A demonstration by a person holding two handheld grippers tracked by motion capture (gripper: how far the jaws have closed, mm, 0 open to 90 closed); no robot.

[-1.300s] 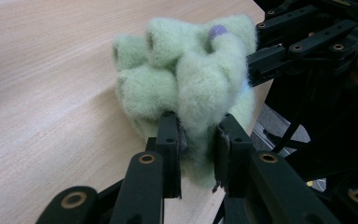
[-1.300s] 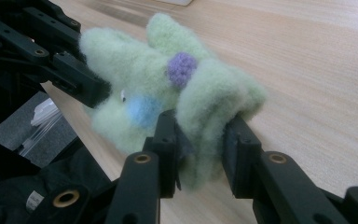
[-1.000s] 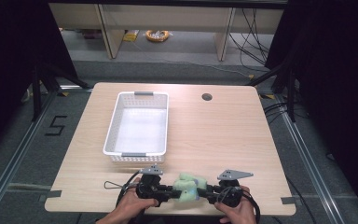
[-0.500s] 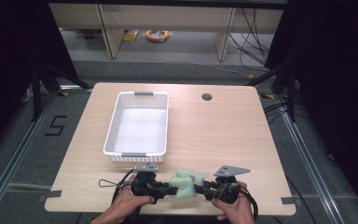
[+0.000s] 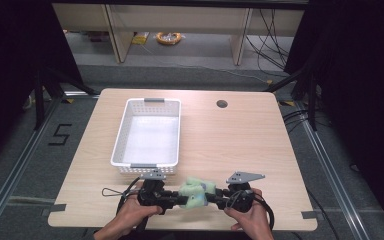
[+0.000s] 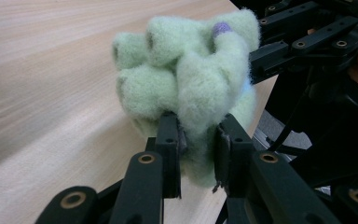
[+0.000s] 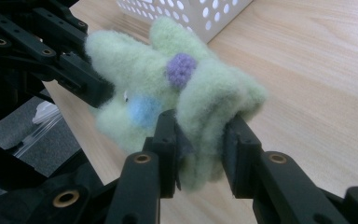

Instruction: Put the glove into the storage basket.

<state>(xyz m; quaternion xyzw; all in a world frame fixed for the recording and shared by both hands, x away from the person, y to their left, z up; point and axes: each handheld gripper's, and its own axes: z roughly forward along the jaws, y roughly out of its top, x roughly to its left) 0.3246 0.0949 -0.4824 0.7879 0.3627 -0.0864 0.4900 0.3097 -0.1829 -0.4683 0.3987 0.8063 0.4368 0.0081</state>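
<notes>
A fluffy pale-green cloth [image 5: 196, 192] with a purple dot [image 7: 181, 68] and a blue dot [image 7: 142, 110] is bunched up between my two grippers near the table's front edge. My left gripper [image 5: 176, 199] pinches its left end; in the left gripper view the jaws are shut on a fold of the cloth [image 6: 186, 79], with the left gripper [image 6: 197, 151] clamping it. My right gripper [image 5: 214, 199] grips the other end, its jaws squeezing a fold of the cloth [image 7: 135, 60] in the right gripper view, where the right gripper [image 7: 200, 144] pinches it. The cloth hangs just above the wood.
A white perforated basket [image 5: 125, 131] stands empty on the table's left half, just beyond the left hand. A round cable hole [image 5: 222, 104] lies at the back right. Bare tabletop [image 5: 250, 145] spreads to the right. Cables [image 5: 111, 192] trail at the front left.
Both hands with the cloth have drifted slightly toward the front edge of the table since a second ago. The grips look the same.
</notes>
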